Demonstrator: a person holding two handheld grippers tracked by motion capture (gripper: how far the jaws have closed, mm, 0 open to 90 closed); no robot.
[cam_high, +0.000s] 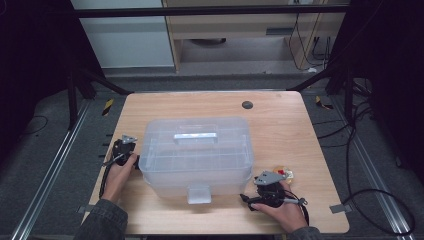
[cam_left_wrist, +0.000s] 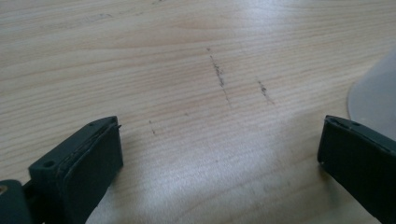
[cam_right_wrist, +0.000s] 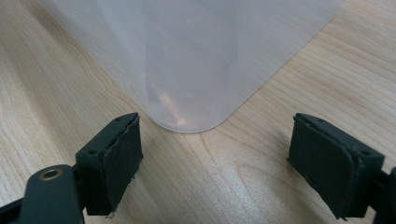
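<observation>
Flanking the box (cam_high: 196, 152), both grippers low.

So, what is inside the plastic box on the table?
The box is translucent and its lid is on. Faint lines like dividers show through the lid. Whether anything lies inside cannot be seen through the cloudy plastic.

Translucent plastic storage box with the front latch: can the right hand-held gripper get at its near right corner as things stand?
Probably yes. The right hand-held gripper has its jaws open, and the rounded corner of the translucent plastic storage box lies just ahead of them, with only bare wooden table in between.
</observation>
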